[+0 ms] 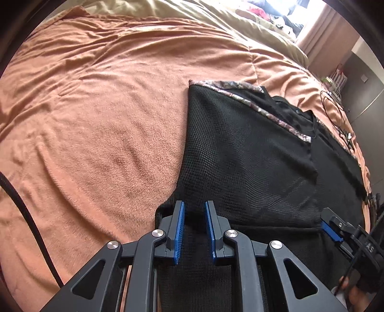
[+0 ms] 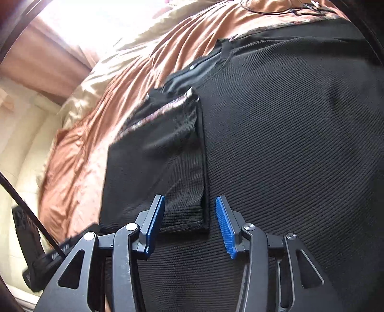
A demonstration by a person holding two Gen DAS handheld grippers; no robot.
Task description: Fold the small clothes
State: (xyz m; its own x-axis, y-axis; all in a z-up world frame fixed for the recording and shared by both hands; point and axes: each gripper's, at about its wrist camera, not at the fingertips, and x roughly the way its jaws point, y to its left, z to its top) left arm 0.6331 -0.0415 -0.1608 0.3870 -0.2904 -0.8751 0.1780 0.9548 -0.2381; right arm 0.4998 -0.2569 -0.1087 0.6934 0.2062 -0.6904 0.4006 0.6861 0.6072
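A black knit garment point(image 1: 244, 153) with a patterned shiny trim point(image 1: 242, 93) lies flat on an orange bedspread point(image 1: 96, 115). One sleeve is folded in over the body point(image 2: 168, 156). My left gripper point(image 1: 194, 211) hovers over the garment's near left edge, its jaws a small gap apart with nothing between them. My right gripper point(image 2: 189, 206) is open above the folded sleeve's cuff point(image 2: 184, 220), the garment body point(image 2: 288, 144) spreading to its right. The right gripper also shows in the left wrist view point(image 1: 333, 230) at the garment's right side.
A beige duvet point(image 1: 216, 21) lies bunched at the far side of the bed. Black cables point(image 1: 336, 110) lie on the bedspread beyond the garment. A bright window with curtains point(image 2: 48, 55) and the pale floor point(image 2: 21, 144) lie off the bed's edge.
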